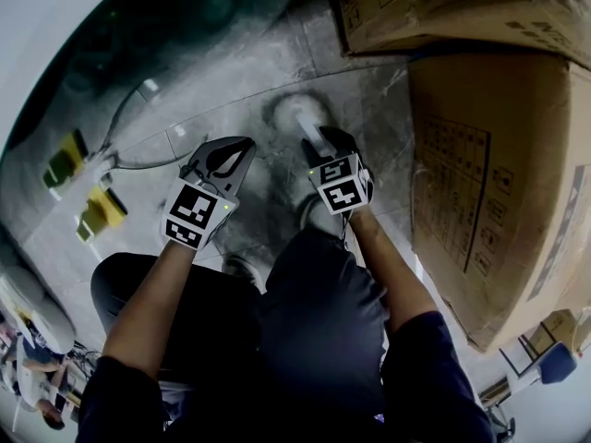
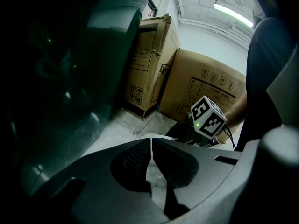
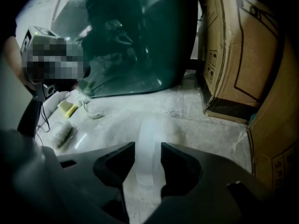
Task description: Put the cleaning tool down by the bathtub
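Observation:
The cleaning tool [image 1: 297, 116] is white, with a fuzzy head and a flat pale handle [image 3: 149, 125]. It lies on the grey floor in front of the dark green bathtub [image 3: 135, 41], whose rim curves across the head view's top left [image 1: 138, 26]. My right gripper [image 3: 148, 144] straddles the handle's near end, jaws open, with a narrow gap on each side of the handle. In the head view the right gripper [image 1: 320, 139] sits just below the tool's head. My left gripper [image 2: 151, 140] is shut with nothing in it and hovers to the left [image 1: 238, 148].
Large cardboard boxes [image 1: 499, 155] stand close on the right, and their corner [image 3: 233, 55] is near the tool. Yellow sponges [image 1: 65, 155] and a looped hose [image 1: 138, 127] lie on the floor at left beside the tub. The person's knees fill the foreground.

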{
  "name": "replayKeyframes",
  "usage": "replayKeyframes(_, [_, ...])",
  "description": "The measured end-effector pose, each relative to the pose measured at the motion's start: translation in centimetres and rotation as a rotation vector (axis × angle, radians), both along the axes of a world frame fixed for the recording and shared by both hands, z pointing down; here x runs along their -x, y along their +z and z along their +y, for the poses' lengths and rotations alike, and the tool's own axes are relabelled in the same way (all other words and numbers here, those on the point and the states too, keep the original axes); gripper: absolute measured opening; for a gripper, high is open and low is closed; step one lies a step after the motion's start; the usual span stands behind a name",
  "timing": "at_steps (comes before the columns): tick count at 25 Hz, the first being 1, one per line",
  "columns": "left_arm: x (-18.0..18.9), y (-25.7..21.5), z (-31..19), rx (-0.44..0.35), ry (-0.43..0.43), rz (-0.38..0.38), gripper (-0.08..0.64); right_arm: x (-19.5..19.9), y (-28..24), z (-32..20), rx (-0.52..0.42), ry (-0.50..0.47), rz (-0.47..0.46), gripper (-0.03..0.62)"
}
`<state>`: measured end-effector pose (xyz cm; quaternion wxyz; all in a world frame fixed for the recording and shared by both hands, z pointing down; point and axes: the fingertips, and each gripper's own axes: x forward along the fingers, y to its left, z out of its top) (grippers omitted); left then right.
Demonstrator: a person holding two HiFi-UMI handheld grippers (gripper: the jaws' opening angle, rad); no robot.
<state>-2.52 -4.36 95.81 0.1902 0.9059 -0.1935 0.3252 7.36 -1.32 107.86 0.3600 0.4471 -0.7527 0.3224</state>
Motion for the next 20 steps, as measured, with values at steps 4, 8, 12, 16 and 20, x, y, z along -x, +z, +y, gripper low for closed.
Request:
replayKeyframes(4, [-0.1, 0.0, -0.1, -0.005, -0.011, 0.004, 0.038, 0.0, -0.8, -0.3, -0.026, 0.005, -0.022, 0.205])
replayKeyframes(8, [0.0, 0.2, -0.4, -0.013, -0.022, 0.009, 0.038, 0.0, -1.0, -0.4, -0.037, 0.000, -0.023, 0.210])
replayKeyframes(12, [0.5, 0.3, -0.4, -0.016, -0.039, 0.012, 0.038, 0.4, -1.3, -0.2, -0.039, -0.012, -0.020, 0.210])
replayKeyframes(16, [1.2, 0.4, -0.2, -0.019, -0.046, 0.007, 0.038, 0.6, -1.6, -0.3, -0.040, -0.010, -0.027, 0.221])
replayKeyframes(20, [1.9, 0.0, -0.6, -0.034, -0.063, 0.002, 0.038, 0.8, -2.1, -0.5, -0.046, -0.013, -0.025, 0.230])
